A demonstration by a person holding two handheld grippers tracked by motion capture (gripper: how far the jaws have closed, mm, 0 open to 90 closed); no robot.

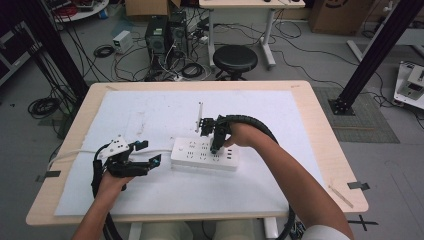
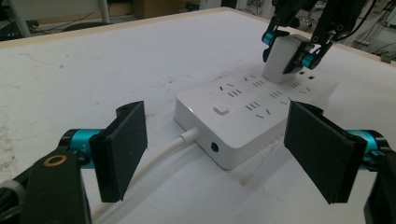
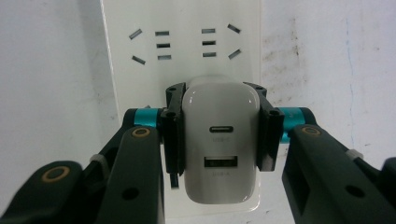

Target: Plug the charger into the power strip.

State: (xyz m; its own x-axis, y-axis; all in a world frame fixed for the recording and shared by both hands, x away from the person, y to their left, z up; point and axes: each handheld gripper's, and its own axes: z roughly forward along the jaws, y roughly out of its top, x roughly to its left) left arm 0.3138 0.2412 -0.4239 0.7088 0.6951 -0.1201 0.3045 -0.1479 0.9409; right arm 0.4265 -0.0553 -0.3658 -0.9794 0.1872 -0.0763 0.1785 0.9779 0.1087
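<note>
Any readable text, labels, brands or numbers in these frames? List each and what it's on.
"USB-C", faint, likely reading: under the upper port of the white charger held in the right gripper.
"USB-A", fainter, likely reading: under its lower port.
Power strip: socket slots and a button, no legible print.
Cardboard box behind the table: dark mark, too cropped to read.

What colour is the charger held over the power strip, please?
White, clearest in the right gripper view: charger, power strip.
</note>
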